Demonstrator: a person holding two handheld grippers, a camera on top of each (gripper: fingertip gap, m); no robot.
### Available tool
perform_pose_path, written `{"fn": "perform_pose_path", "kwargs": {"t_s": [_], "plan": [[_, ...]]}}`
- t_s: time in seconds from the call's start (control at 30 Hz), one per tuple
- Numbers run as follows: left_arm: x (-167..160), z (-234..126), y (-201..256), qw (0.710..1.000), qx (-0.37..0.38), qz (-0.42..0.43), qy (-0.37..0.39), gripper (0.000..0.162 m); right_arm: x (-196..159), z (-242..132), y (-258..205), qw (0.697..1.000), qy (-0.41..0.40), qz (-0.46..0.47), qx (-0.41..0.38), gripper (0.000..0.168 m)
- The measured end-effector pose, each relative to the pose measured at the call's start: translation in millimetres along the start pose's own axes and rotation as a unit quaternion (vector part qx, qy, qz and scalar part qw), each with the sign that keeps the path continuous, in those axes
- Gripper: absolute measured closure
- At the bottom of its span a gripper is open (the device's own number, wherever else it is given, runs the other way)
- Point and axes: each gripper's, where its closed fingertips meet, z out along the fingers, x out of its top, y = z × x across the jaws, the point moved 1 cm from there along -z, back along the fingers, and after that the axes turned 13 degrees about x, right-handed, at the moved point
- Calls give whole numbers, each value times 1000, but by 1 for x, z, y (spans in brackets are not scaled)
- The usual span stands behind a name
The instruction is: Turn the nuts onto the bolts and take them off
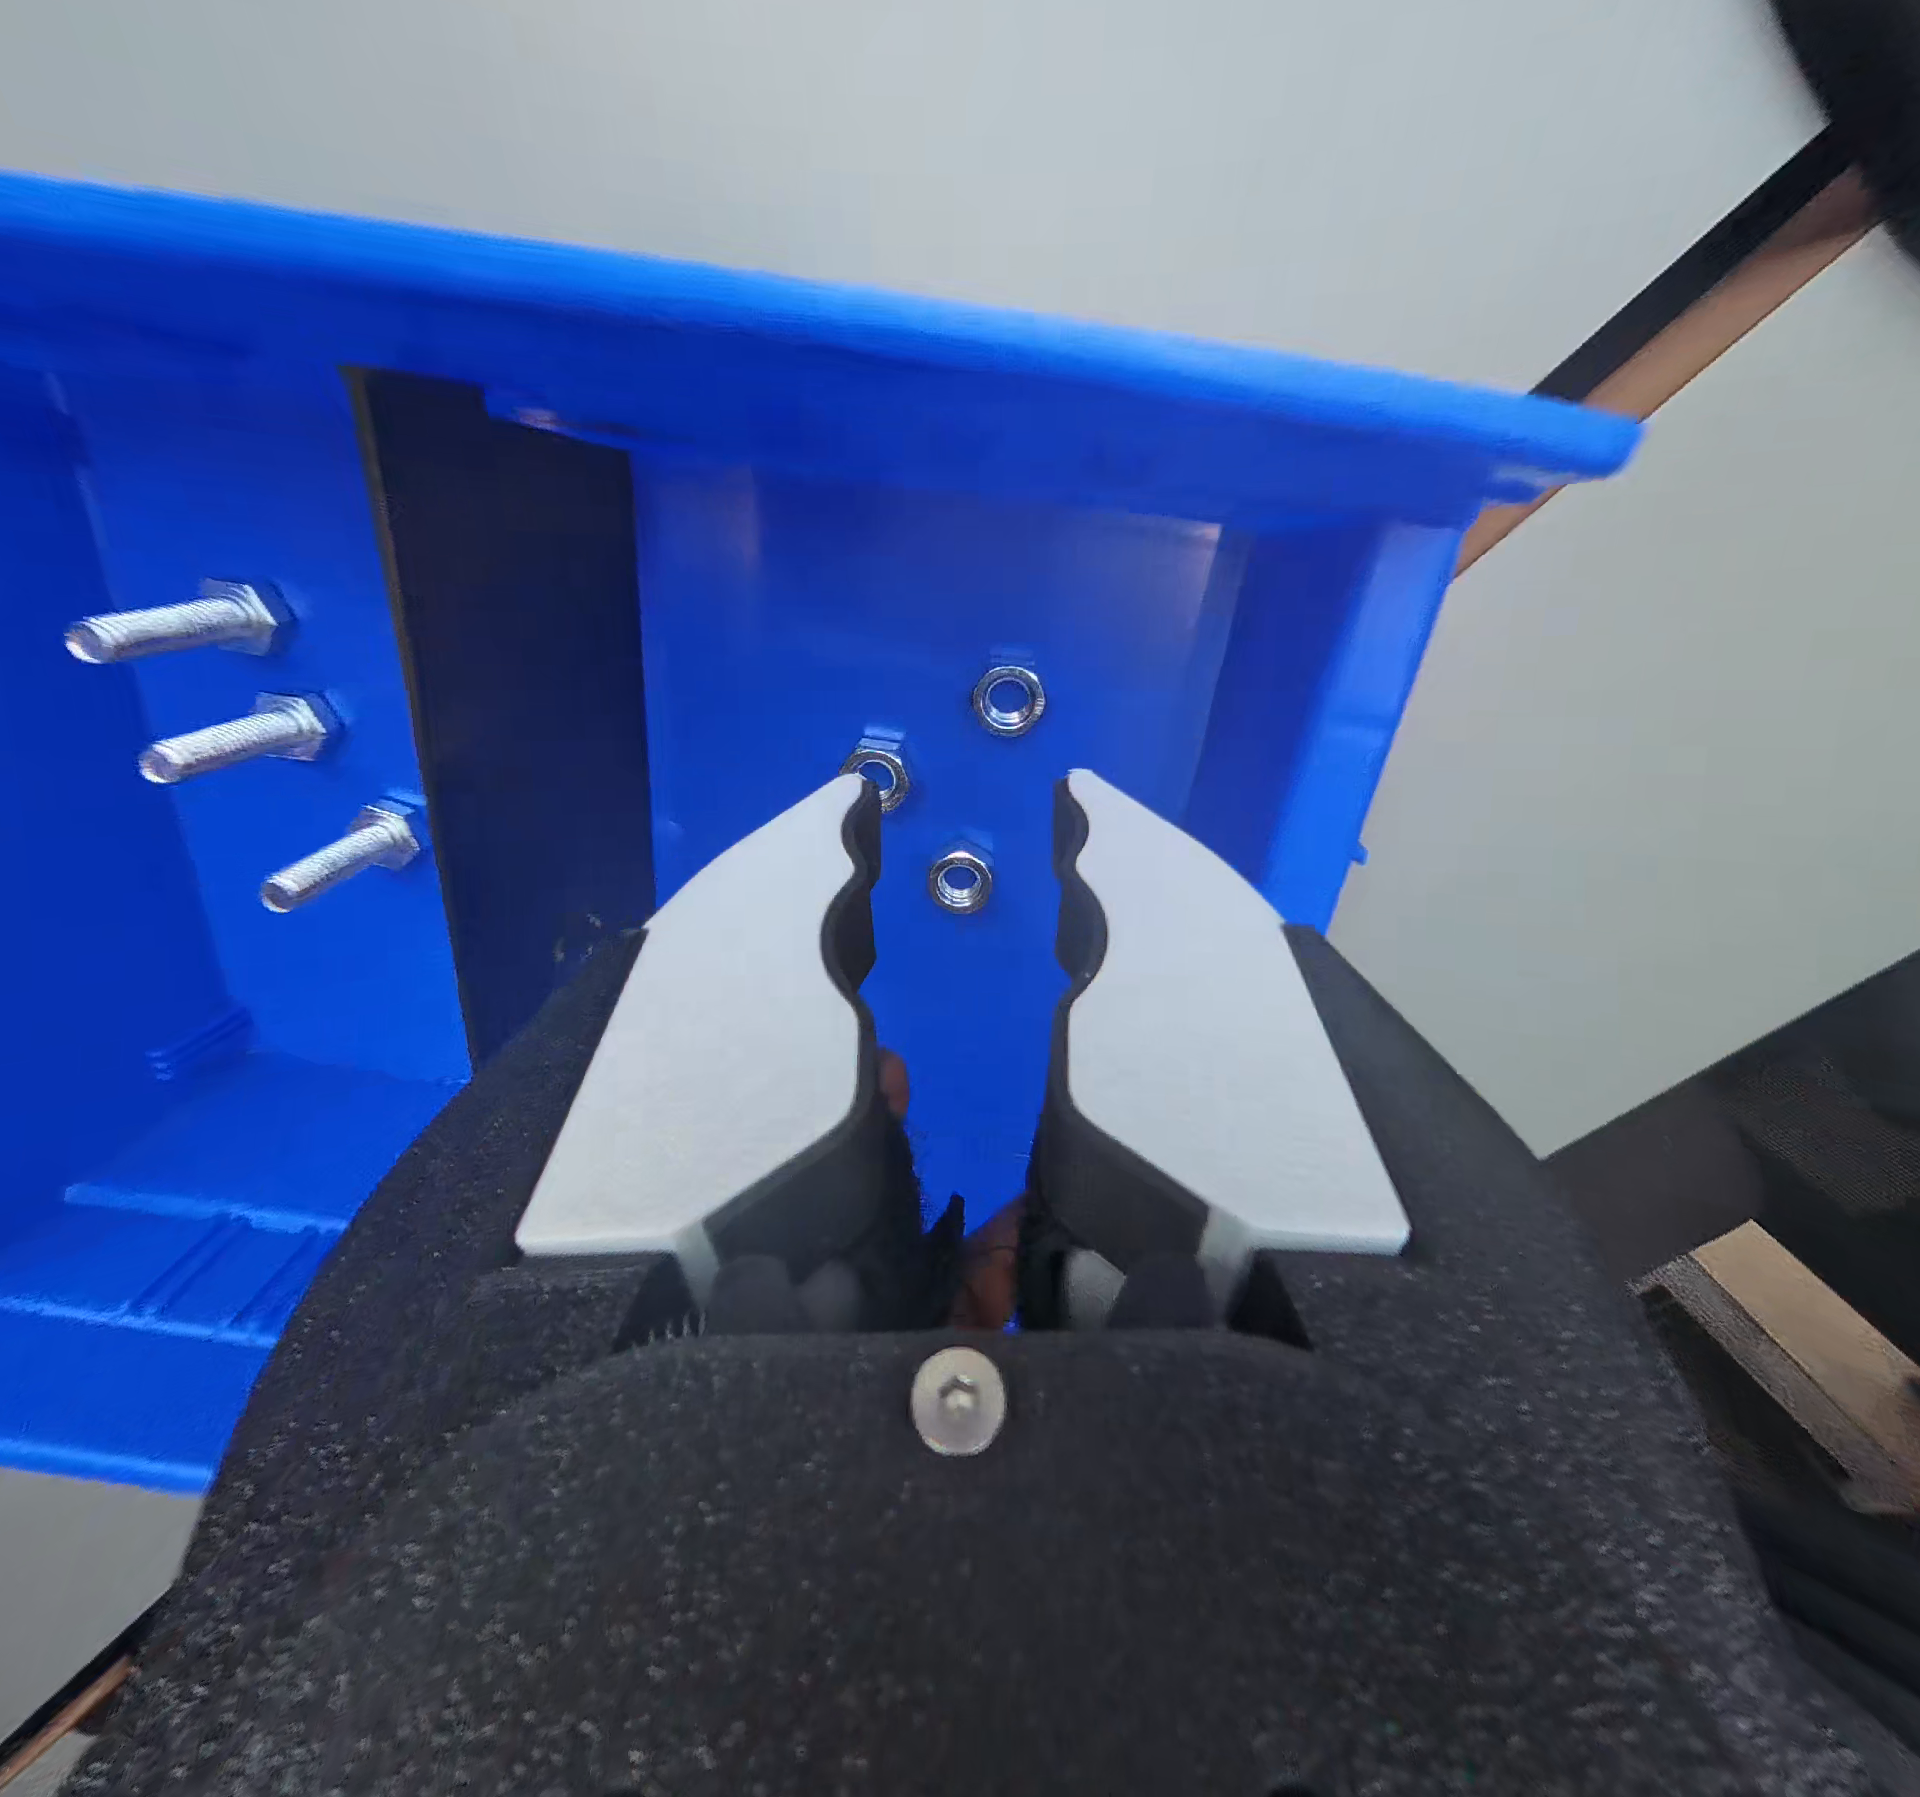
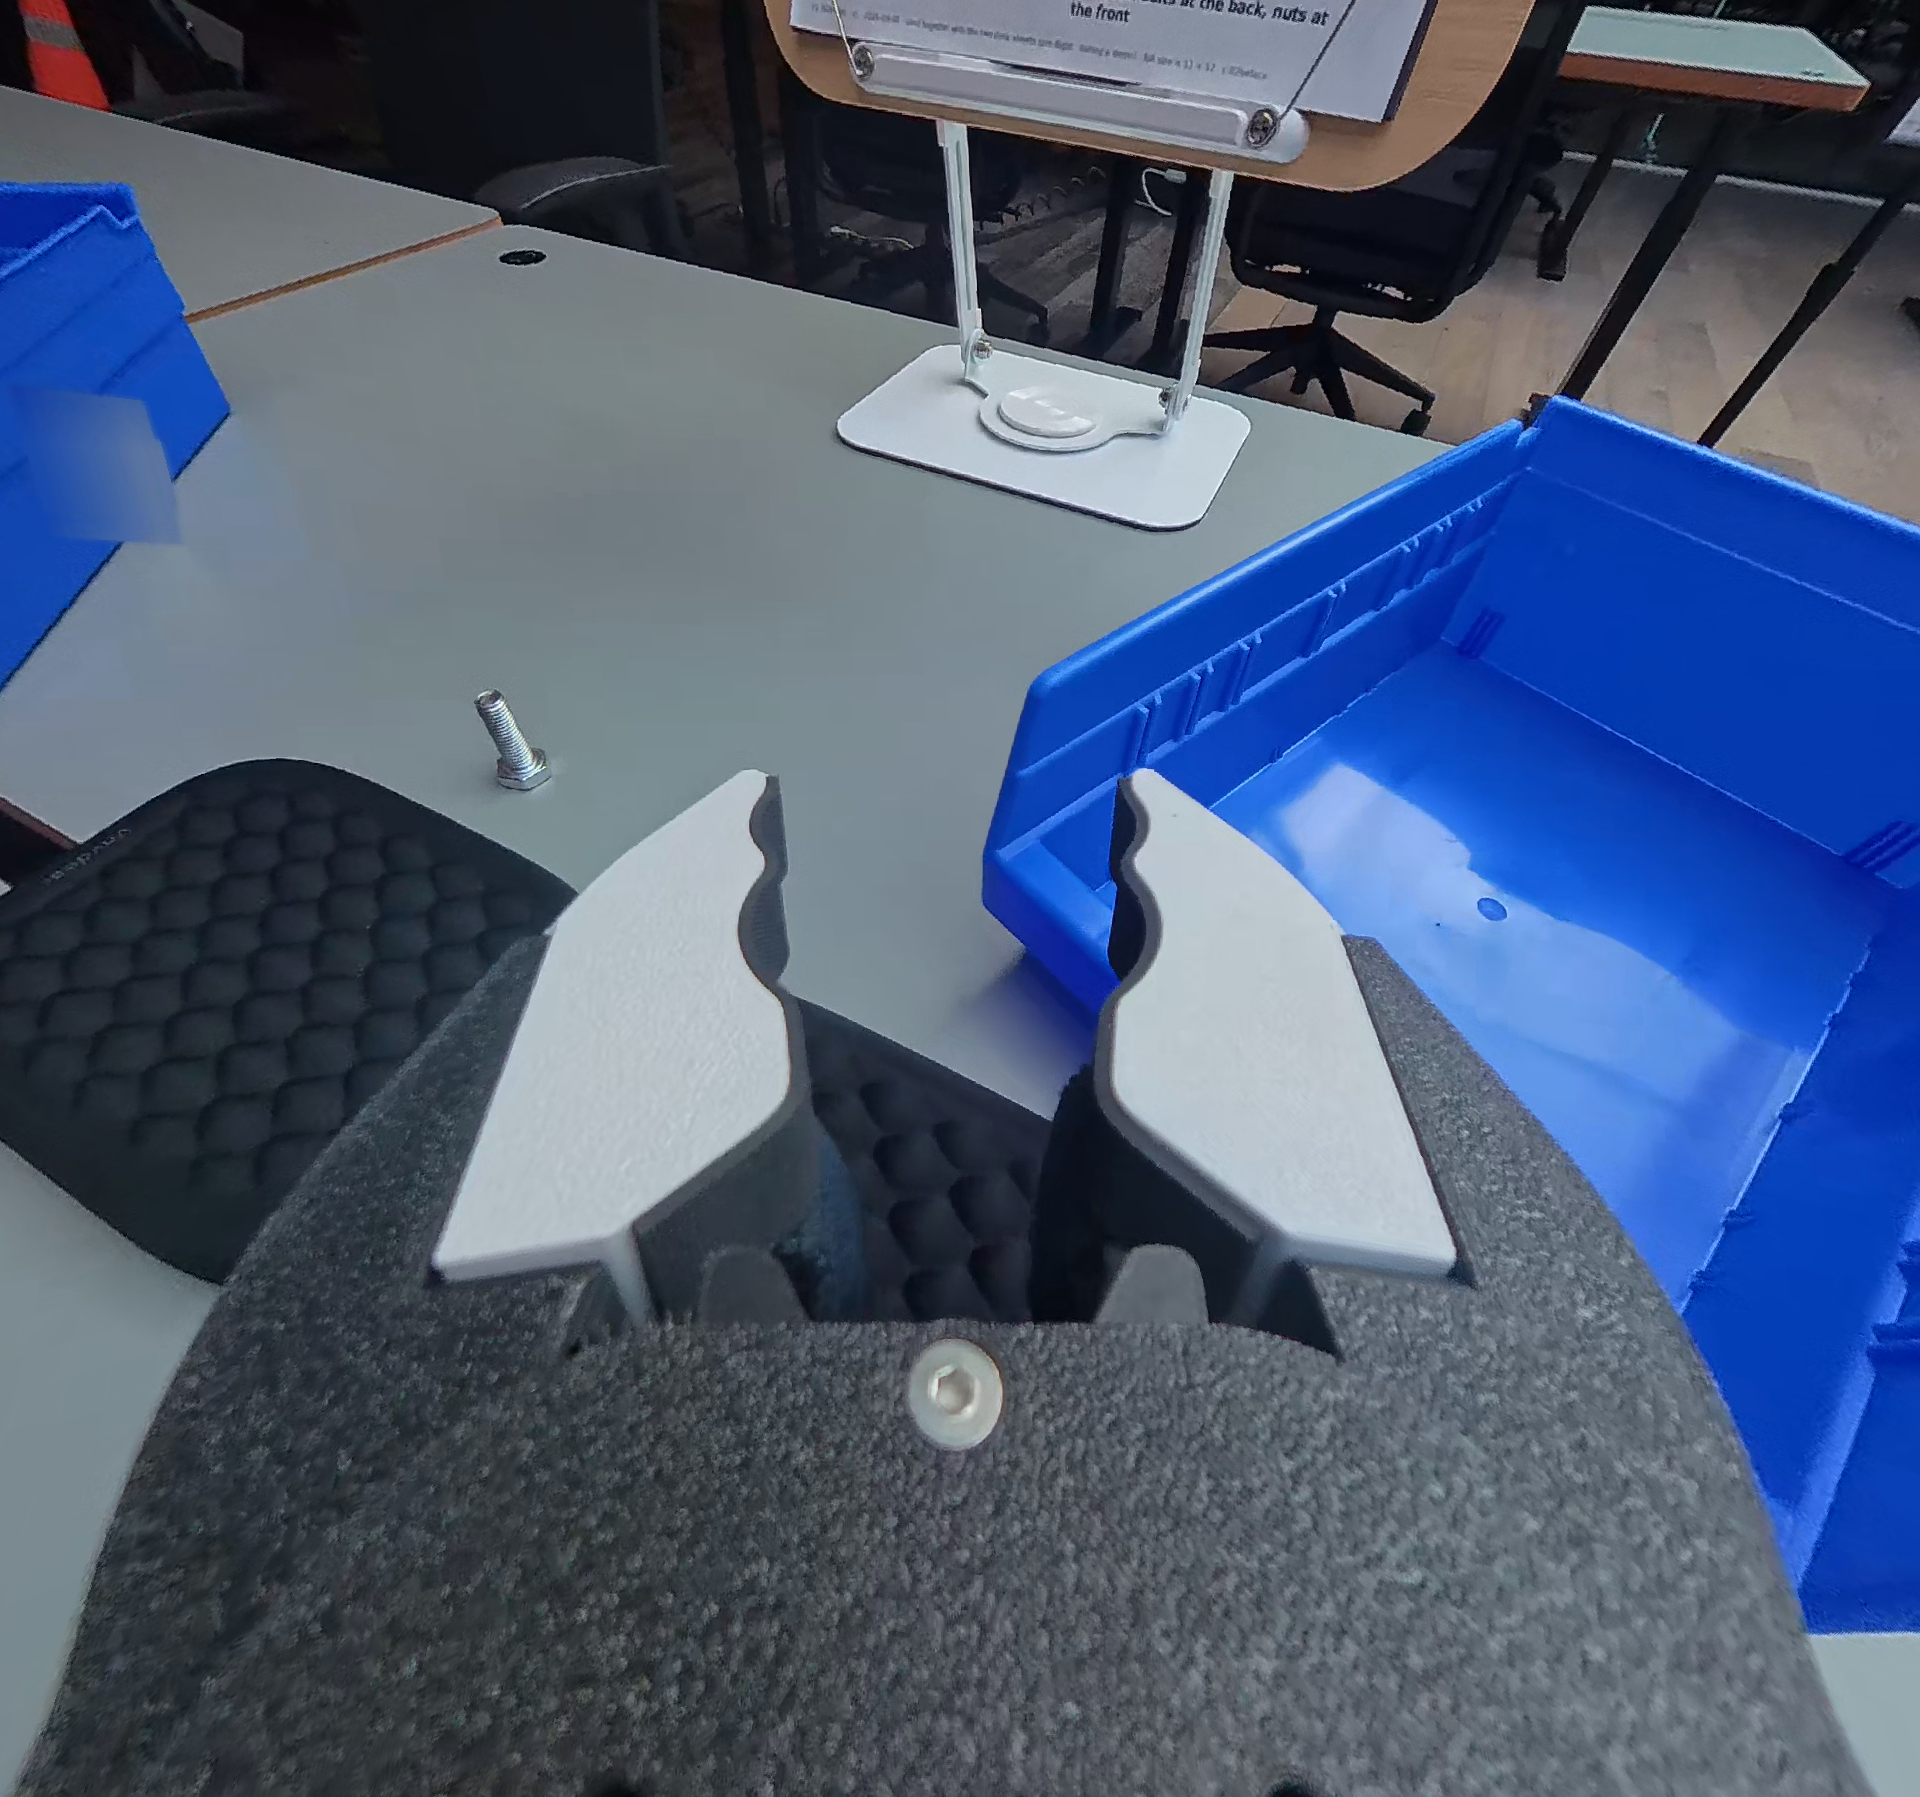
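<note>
Your left gripper [image 1: 961, 791] is released, its jaws parted above the divided blue bin [image 1: 935, 376]. Three hex nuts [image 1: 961, 883] lie in the bin's right compartment, one between the fingertips. Three hex bolts [image 1: 237, 741] stand on their heads in the left compartment, beyond a dark divider [image 1: 499, 708]. Your right gripper [image 2: 945, 791] is also released and empty, over the grey table [image 2: 623, 552]. One loose bolt [image 2: 511, 741] stands on the table to its left; an empty blue bin [image 2: 1507, 812] sits at right.

blue bin [image 1: 935, 417] motion-blurred, cut off at left edge
</note>
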Motion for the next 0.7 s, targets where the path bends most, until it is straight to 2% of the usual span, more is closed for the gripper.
{"fn": "perform_pose_path", "kwargs": {"t_s": [0.13, 0.33, 0.4, 0.43, 0.47, 0.57, 0.7], "plan": [[-7, 30, 10, 1000, -22, 4, -6, 127, 2, -1, 0, 1000, -3, -6, -4, 108], [-4, 44, 16, 999, -16, 29, -6, 127, 3, -5, 5, 1000, -1, -3, -14, 108], [-3, 46, 17, 999, -20, 31, -7, 131, 4, -5, 5, 1000, -1, -3, -15, 108], [-3, 45, 20, 999, -32, 35, -6, 141, 4, -5, 5, 1000, -1, -3, -14, 108], [-3, 45, 21, 999, -32, 39, -5, 142, 4, -4, 5, 1000, 0, -4, -14, 108], [0, 35, 14, 999, -27, 35, -2, 142, 3, -3, 4, 1000, -1, -3, -11, 108], [36, -14, -13, 998, 30, 18, 55, 143, 2, -2, 4, 1000, -1, -2, -6, 108]]}}
